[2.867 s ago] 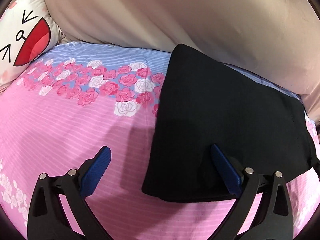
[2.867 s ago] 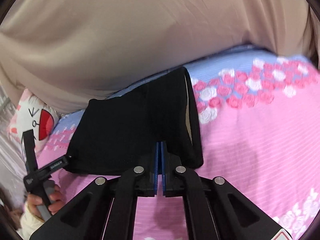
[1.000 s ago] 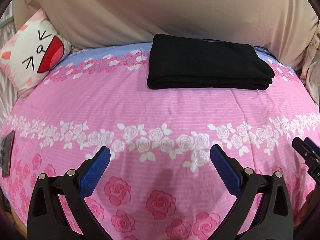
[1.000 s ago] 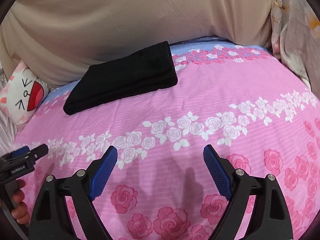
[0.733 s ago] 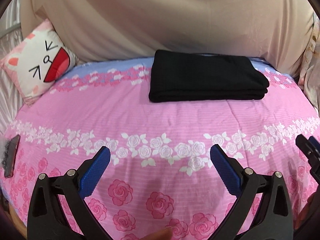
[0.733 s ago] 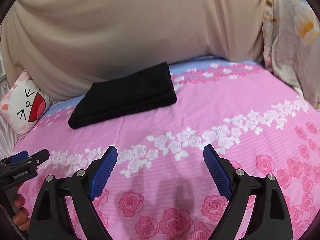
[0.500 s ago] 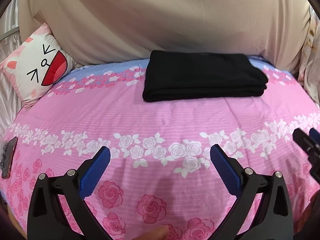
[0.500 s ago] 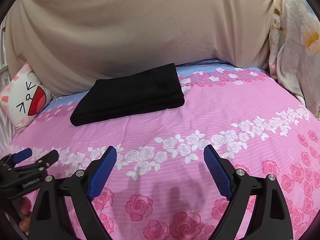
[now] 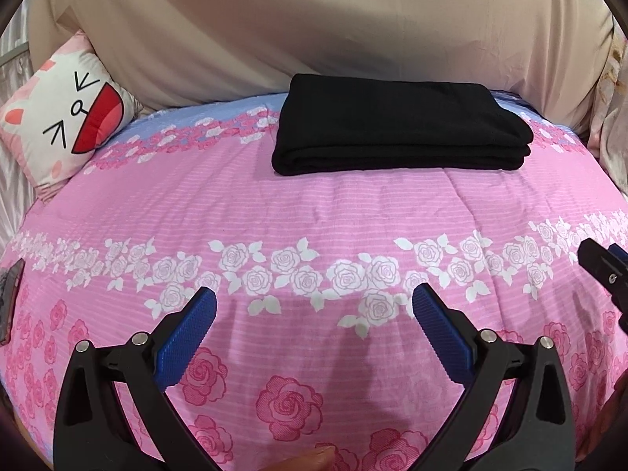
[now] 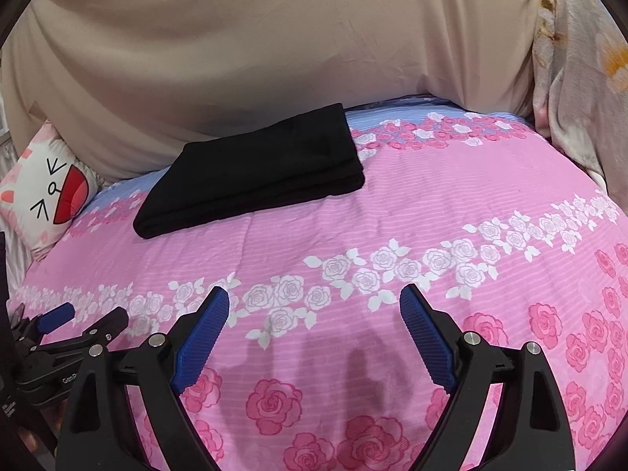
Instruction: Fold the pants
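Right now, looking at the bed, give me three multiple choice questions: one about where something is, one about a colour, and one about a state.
1. Where do the pants lie?
A. At the far side of the bedspread, by the beige fabric
B. Between the left gripper's fingers
C. On the cat pillow

2. What colour are the pants?
A. Pink
B. Black
C. White

3. What state are the two grippers in?
A. Both shut on the pants
B. Left open, right shut
C. Both open and empty

Answers:
1. A, the pants sit far from both grippers, near the beige fabric.
2. B, they are plain black against the pink floral bedspread.
3. C, the left gripper and right gripper have fingers spread wide with only bedspread between.
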Demonstrator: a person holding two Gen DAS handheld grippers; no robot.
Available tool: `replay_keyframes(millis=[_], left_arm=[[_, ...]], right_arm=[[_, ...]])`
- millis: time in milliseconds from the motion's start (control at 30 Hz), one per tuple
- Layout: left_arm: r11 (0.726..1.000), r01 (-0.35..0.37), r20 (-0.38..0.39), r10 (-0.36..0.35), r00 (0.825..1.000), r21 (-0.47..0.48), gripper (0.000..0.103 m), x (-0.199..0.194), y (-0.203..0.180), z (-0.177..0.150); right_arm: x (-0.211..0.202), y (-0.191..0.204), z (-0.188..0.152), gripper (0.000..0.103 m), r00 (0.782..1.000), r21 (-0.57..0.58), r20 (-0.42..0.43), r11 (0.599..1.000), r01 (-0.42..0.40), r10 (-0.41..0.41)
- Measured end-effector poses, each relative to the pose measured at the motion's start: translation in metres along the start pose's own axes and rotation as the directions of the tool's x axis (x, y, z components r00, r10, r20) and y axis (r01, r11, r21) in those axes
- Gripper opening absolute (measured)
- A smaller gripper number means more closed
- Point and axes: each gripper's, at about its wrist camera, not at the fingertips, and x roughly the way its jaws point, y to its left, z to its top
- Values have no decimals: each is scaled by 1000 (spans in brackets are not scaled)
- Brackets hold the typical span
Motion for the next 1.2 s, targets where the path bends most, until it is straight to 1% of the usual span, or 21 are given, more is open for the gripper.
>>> replay_keyframes(millis=[133, 267, 833, 1033, 1200], left_arm=[[1000, 14, -7, -14, 1000, -13, 98, 2, 2, 0], [1000, 22, -12, -22, 1000, -21, 98, 3, 3, 0], [1000, 20, -9, -20, 1000, -19, 98, 2, 2, 0], [1000, 14, -9, -14, 1000, -17, 98, 1, 1, 1], [1000, 7, -6, -8, 1000, -11, 98, 0, 1, 1]], right_arm=[[3, 3, 0, 86, 1000, -10, -12, 1000, -4, 4], [4, 1, 0, 86, 1000, 8, -16, 1000, -6, 6], [6, 1, -1, 86, 1000, 15, -26, 1000, 9, -9], [7, 1, -2, 86, 999, 18, -34, 999, 28, -27], [14, 1, 0, 86, 995, 7, -64, 997, 73, -72]])
